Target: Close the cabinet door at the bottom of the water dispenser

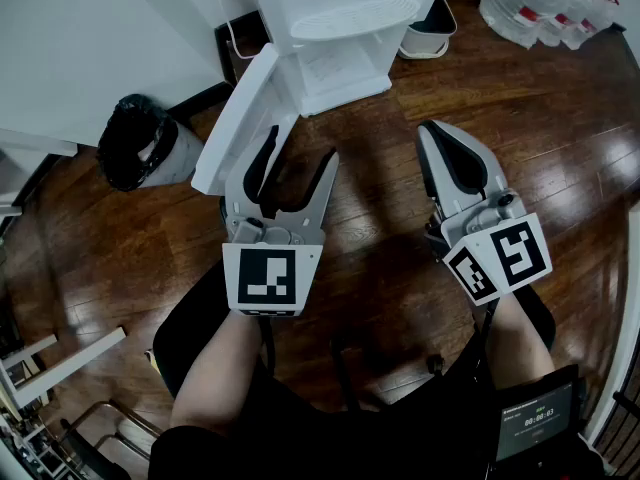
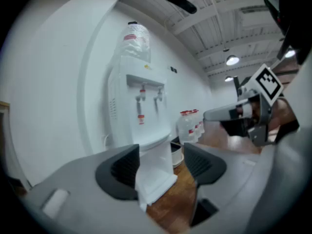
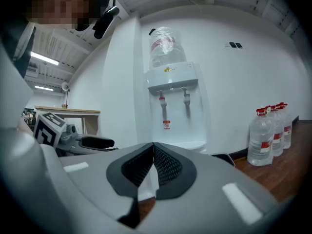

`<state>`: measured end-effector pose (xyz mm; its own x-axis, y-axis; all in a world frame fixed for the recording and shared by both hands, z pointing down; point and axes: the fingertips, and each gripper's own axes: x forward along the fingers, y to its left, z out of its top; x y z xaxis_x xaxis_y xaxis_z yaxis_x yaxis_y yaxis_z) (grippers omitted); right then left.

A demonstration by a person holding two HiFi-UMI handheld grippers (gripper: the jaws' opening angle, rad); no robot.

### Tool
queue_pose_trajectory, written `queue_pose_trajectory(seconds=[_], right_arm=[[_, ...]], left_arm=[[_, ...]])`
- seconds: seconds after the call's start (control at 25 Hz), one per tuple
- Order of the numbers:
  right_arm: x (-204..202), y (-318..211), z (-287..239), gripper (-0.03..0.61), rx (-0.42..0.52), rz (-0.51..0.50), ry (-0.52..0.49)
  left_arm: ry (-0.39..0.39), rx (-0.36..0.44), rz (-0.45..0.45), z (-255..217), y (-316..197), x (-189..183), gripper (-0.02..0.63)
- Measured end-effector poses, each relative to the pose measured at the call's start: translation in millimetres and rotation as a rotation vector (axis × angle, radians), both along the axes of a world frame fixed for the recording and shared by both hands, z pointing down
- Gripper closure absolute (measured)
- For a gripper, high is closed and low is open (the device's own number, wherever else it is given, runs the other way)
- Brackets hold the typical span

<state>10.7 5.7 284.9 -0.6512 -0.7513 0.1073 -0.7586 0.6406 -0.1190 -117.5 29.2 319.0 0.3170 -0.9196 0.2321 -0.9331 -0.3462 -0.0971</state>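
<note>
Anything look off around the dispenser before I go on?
Yes: the cabinet door at the bottom of the dispenser hangs wide open, swung out to the left in the head view. Nothing else stands out.

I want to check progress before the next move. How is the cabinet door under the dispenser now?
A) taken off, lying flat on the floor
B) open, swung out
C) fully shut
B: the door stands swung out to the side of the dispenser, not shut.
</note>
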Motion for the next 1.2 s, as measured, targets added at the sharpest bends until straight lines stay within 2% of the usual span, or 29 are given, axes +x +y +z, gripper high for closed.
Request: queue_pose_trajectory(seconds=[0.12, 0.2, 0.36, 0.44, 0.56, 0.6, 0.68, 0.76, 0.88, 1.0, 1.08, 1.2], right_arm=[[-1, -1, 0, 0.574, -0.013, 0.013, -0.004], [-3, -4, -2, 0.574, -0.018, 0.019, -0.011], [-14, -8, -4, 0.574, -0.028, 0.018, -0.027], [-23, -9, -3, 0.574, -0.035, 0.01, -0.034], [-41, -8, 0, 0.574, -0.039, -0.009, -0.038], [-46, -7, 0, 0.574, -0.04, -0.016, -0.038], [-56, -5, 2, 0.574, -0.039, -0.029, -0.034], [-64, -3, 6, 0.574, -0.04, -0.042, -0.025], [-70, -1, 12, 0.574, -0.047, -0.051, -0.014], [-73, -1, 15, 0.574, -0.052, -0.056, -0.013], [-73, -1, 14, 0.574, -0.051, -0.059, -0.015], [-68, 1, 10, 0.574, -0.045, -0.06, -0.02]], left_arm=[[-0.081, 0.002, -0.107, 22, -5, -51, 0.307], [-0.104, -0.04, -0.188, 37, -6, -85, 0.288], [-0.161, -0.211, -0.338, 81, 4, -152, 0.233], [-0.154, -0.298, -0.371, 107, 12, -173, 0.225], [-0.088, -0.398, -0.36, 133, 24, -180, 0.225], [-0.092, -0.413, -0.354, 139, 26, -183, 0.225], [-0.15, -0.416, -0.346, 144, 29, -189, 0.23], [-0.183, -0.41, -0.331, 142, 29, -190, 0.261], [-0.159, -0.421, -0.312, 143, 29, -186, 0.299], [-0.18, -0.428, -0.32, 145, 29, -187, 0.327], [-0.194, -0.432, -0.339, 145, 30, -189, 0.373], [-0.192, -0.469, -0.35, 148, 33, -182, 0.378]])
